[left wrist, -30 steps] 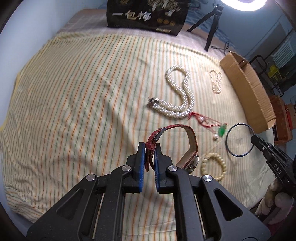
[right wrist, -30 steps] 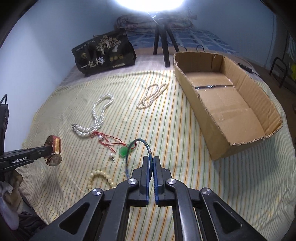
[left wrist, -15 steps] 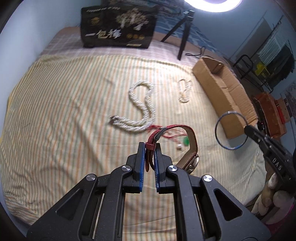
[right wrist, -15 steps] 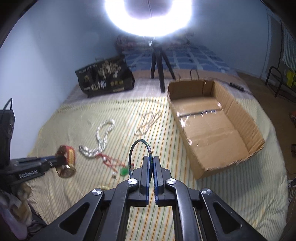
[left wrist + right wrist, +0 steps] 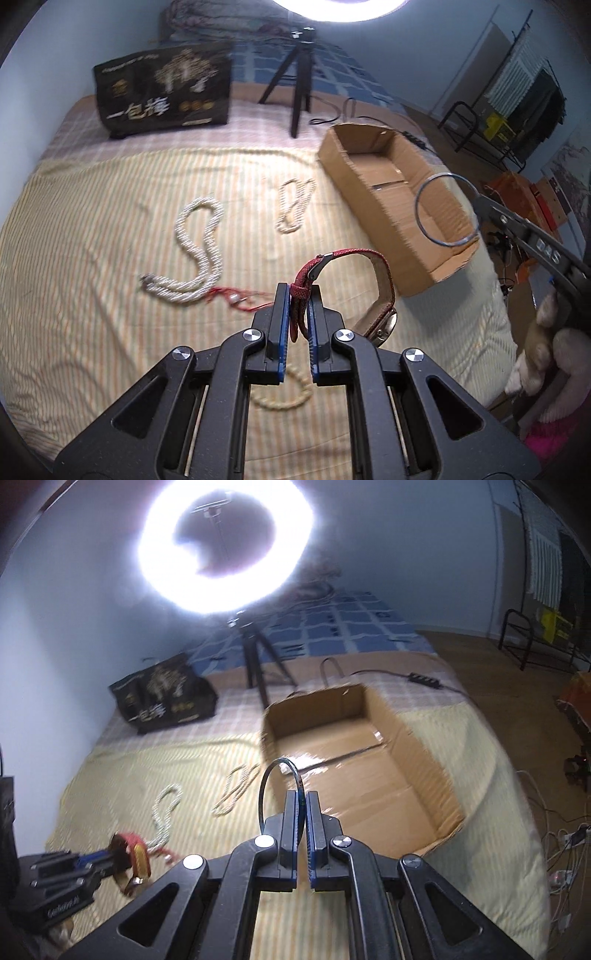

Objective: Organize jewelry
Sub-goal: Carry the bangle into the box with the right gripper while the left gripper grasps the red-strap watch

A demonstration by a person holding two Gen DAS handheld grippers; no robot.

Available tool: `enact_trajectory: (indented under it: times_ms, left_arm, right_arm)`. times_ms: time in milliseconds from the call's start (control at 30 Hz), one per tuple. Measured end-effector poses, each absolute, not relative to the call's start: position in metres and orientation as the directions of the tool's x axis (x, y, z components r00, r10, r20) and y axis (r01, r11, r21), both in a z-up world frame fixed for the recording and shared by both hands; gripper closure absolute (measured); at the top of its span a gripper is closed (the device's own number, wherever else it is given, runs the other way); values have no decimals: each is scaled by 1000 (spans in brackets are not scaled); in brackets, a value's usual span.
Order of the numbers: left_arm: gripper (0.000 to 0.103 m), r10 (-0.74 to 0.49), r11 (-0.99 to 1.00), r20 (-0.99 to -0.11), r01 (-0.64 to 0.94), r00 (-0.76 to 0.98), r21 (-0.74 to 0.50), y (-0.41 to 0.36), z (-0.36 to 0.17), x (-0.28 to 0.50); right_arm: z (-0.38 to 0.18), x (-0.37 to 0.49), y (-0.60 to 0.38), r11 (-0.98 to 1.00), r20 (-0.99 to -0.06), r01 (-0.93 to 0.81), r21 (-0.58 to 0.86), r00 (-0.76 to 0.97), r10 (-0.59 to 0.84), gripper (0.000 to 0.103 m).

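Brown cardboard forms the one container here: an open, long cardboard box lying on the striped bedspread, straight ahead of the right gripper and ahead and to the right of the left gripper. Its floor shows only bare card with a glossy strip of tape across it; no jewelry is seen inside.

The right gripper's jaws are nearly closed, pinching the rim of a thin dark bangle, which stands upright above the fingertips, held in the air in front of the box's near left wall. From the left wrist view the same bangle hangs over the near end of the box.

The left gripper's jaws are narrow, clamped on the strap of a red-strapped watch; the strap loops up and to the right, and the watch face hangs just right of the fingers, above the bedspread.

Left of and beyond the left gripper lies a white pearl necklace, with a red cord pendant between it and the fingertips. A smaller cream bead strand lies farther ahead, near the box's left wall. A pale bead bracelet shows under the left gripper's fingers.
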State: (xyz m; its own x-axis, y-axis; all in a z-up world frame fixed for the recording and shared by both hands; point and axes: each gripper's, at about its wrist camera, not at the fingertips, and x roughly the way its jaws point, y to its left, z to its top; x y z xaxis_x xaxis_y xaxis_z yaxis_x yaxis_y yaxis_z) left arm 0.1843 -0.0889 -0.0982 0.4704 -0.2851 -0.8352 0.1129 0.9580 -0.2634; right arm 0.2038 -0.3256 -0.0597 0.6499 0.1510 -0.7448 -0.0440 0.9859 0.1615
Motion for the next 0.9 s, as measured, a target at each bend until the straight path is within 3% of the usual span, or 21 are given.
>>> enact_trajectory:
  times_ms: [267,900]
  left_arm:
    - [96,-324,946,-813,161,484,-282,-141,-90,205]
    - [96,-381,923,-814,225,439,-311,-234,-115,244]
  right_arm:
    - [-60,241,-350,991,-745,-26,134,656,118,102]
    - [-101,302,-402,971,-767,12,240,615,183,102]
